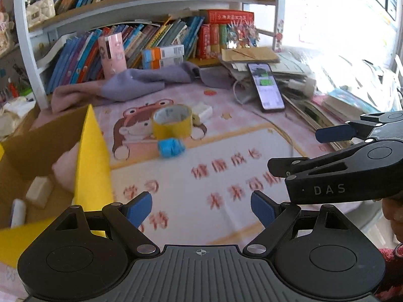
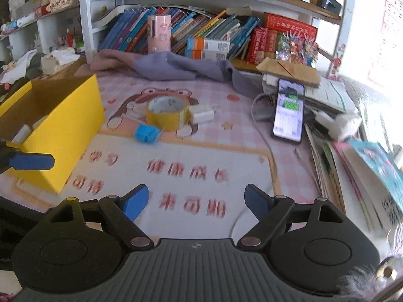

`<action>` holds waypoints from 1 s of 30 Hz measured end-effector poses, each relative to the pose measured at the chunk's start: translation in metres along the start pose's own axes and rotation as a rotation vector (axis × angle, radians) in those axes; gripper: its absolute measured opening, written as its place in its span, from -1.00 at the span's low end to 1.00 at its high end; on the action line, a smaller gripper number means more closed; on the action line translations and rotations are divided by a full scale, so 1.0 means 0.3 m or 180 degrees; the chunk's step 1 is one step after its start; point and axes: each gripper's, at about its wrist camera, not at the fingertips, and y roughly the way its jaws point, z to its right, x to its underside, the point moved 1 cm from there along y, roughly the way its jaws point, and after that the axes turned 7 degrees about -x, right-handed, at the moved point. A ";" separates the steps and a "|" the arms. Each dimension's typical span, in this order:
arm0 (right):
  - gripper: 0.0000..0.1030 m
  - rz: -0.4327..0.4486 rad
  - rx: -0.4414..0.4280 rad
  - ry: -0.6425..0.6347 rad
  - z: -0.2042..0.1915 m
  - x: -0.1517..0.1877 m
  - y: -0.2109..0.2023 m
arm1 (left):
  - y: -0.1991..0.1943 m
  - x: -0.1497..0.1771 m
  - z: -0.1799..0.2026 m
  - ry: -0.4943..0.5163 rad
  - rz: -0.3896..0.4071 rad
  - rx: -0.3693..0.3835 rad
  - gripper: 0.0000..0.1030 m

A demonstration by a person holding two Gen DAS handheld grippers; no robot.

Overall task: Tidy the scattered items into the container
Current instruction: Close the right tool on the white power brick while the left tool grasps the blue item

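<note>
Yellow cardboard made up the container, an open box standing at the left of the counter on a pink cartoon mat. Inside it lay a few pale, whitish items, too blurred to identify. Out on the mat, right of the box, a roll of yellow tape stood beside a small white block, with a crumpled blue item just in front of the tape. A phone with a lit screen leaned against stacked papers at the right, and a purple cloth lay before the bookshelf. Left claw hung spread with nothing between its blue pads. Right claw was likewise spread and empty.
</note>
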 end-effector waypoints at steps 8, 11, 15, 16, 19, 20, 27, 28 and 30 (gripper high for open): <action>0.61 -0.0043 -0.0235 -0.0127 0.137 -0.128 0.141 | 0.138 -0.129 0.035 -0.0159 -0.0071 -0.0243 0.70; 0.61 -0.0054 -0.0332 -0.0172 0.185 -0.173 0.204 | 0.192 -0.167 0.035 -0.0235 -0.0126 -0.0376 0.69; 0.61 -0.0070 -0.0486 -0.0293 0.239 -0.233 0.283 | 0.266 -0.201 0.015 -0.0406 -0.0225 -0.0537 0.67; 0.61 -0.0065 -0.0509 -0.0340 0.249 -0.246 0.306 | 0.284 -0.206 0.009 -0.0449 -0.0250 -0.0570 0.66; 0.61 -0.0066 -0.0580 -0.0457 0.272 -0.277 0.372 | 0.340 -0.219 0.001 -0.0506 -0.0305 -0.0669 0.57; 0.61 -0.0075 -0.0599 -0.0501 0.277 -0.284 0.397 | 0.359 -0.221 0.000 -0.0498 -0.0335 -0.0701 0.56; 0.61 -0.0168 -0.0699 -0.0796 0.290 -0.322 0.578 | 0.486 -0.238 -0.006 -0.0464 -0.0487 -0.0845 0.40; 0.60 -0.0181 -0.0715 -0.0809 0.290 -0.328 0.603 | 0.500 -0.240 -0.010 -0.0486 -0.0501 -0.0855 0.40; 0.60 -0.0198 -0.0734 -0.0829 0.290 -0.341 0.647 | 0.527 -0.242 -0.020 -0.0548 -0.0537 -0.0864 0.39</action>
